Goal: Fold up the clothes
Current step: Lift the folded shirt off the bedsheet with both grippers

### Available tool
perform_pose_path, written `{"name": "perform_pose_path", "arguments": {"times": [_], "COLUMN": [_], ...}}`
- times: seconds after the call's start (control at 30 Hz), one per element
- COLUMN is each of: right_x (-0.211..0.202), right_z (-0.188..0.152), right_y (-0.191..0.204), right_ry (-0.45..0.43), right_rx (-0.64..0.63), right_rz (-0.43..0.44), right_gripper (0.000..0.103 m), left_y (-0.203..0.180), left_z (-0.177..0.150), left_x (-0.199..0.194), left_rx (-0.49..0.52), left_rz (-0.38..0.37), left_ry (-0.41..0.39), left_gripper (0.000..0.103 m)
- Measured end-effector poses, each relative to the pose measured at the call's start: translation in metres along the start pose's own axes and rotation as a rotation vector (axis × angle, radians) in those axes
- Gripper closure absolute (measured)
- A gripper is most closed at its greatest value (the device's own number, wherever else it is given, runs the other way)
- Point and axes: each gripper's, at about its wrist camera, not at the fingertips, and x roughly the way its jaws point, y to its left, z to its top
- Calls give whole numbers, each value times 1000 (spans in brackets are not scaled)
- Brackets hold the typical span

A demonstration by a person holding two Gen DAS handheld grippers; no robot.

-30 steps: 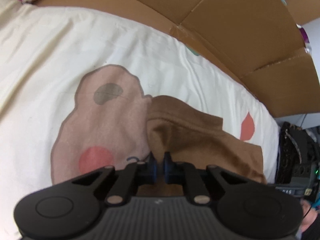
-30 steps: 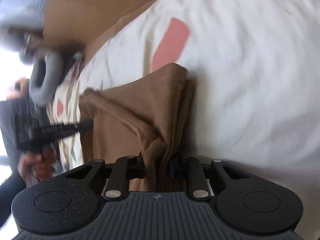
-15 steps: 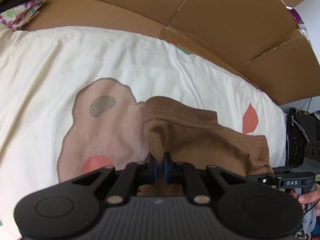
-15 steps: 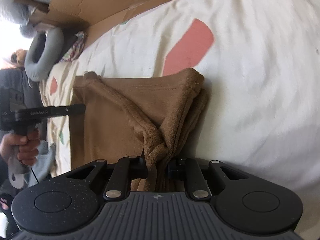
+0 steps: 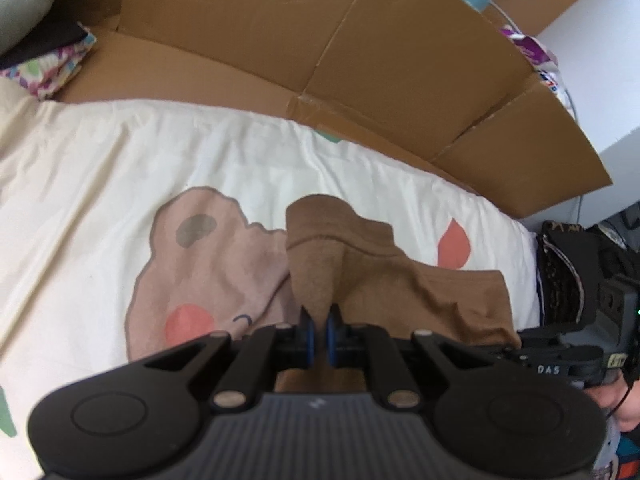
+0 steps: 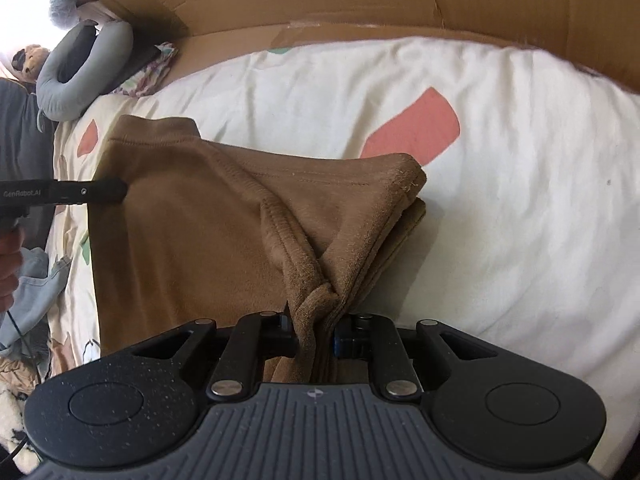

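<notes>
Left tool (image 5: 319, 330) clamped on brown garment (image 6: 192, 216) corner; right tool (image 6: 316, 330) clamped on bunched hem; cream sheet (image 5: 120, 168) beneath

Brown garment (image 6: 192, 240) runs hidden beneath right tongs (image 6: 314, 330).

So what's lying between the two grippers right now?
A stretch of the brown garment: the right gripper pinches its bunched near edge, the left gripper its far side. Nothing else lies on that stretch, as the right wrist view shows.
</notes>
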Motion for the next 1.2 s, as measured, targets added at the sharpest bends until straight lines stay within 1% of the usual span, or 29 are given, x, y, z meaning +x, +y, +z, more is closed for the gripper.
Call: {"name": "perform_pose_path", "arguments": {"times": [0.37, 0.63, 0.8, 0.93, 1.03, 1.1, 1.2], "right_x": [-24, -54, -82, -110, -135, -148, -169], "right_z": [-7, -18, -23, -36, -46, -52, -61], "right_y": [27, 50, 67, 88, 103, 117, 136], "right_ry": [-70, -130, -136, -137, -164, -170, -188], "right_rx": [-17, -34, -49, -87, -94, -128, -141], "right_rz": [-38, -50, -63, -78, -79, -88, -66], "right_gripper": [89, 89, 90, 90, 90, 90, 90], "left_y": [-14, -44, -68, -84, -99, -107, -118], "left_z": [-15, -32, -44, -54, -65, -72, -83], "left_x": [-31, -72, -103, -134, -159, -174, -197], "left_rx": [2, -3, -18, -39, -42, -49, -64], "left_rz": [46, 117, 157, 183, 201, 213, 231], "left_ry": [-62, -110, -133, -146, -157, -167, -183], "left_gripper": [97, 97, 97, 97, 97, 97, 97]}}
